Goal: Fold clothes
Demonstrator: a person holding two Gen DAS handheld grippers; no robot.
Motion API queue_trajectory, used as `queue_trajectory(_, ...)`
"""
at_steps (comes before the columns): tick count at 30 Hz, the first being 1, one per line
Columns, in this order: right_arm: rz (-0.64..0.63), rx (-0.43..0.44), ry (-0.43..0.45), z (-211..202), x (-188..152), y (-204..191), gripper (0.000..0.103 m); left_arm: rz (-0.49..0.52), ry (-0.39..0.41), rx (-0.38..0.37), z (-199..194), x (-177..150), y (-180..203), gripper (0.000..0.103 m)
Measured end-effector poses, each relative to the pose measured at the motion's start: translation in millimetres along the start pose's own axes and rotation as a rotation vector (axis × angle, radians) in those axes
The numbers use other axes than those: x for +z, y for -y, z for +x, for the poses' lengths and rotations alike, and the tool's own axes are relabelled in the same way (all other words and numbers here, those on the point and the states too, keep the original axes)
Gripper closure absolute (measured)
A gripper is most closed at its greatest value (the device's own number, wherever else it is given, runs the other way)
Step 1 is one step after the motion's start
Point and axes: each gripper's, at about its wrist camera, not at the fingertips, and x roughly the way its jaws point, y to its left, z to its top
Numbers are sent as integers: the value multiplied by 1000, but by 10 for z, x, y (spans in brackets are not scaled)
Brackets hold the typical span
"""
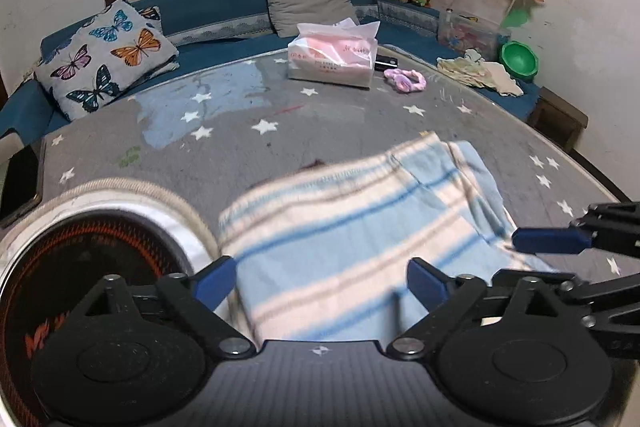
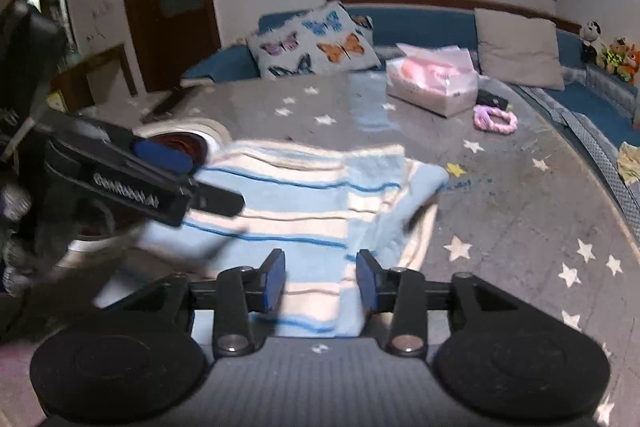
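Releasing, I judge, a finished fold | left tongs (image 1: pixel 320 281) wide, right tongs (image 2: pixel 320 281) part-open, both empty over striped garment (image 1: pixel 352 227) | next: regrip an edge

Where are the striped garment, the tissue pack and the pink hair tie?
striped garment (image 1: pixel 340 247), left wrist view, middle of the cloth
tissue pack (image 1: pixel 332 57), left wrist view, top face
pink hair tie (image 2: pixel 495 119), right wrist view, its loop

Both wrist views look down, close, seemingly from opposite sides; both show the striped garment (image 1: pixel 352 247).
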Motion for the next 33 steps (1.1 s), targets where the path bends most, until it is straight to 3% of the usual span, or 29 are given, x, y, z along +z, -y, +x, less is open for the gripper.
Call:
queue_trajectory(9,10,-30,-20,-123,-345,-62,62,32,10,22,-248,-368,104,1)
queue_trajectory(13,30,-21,8,-252,-367,-92,49,32,-1,24,-294,-497,131,0)
queue_trajectory(18,27,-55,-7,-240,-482,-125,49,12,-14,39,-332,-610,114,0)
queue_trajectory(23,21,-41,58,-372,-432,-218,47,-8,-28,51,-345,-685,70,0)
queue_trajectory(27,18,-54,9,-209,-487,-232,43,-23,-42,59,-344,-727,66,0)
queue_trajectory(33,78,-51,42,-305,-454,-185,42,-25,-48,64,-355,-731,67,0)
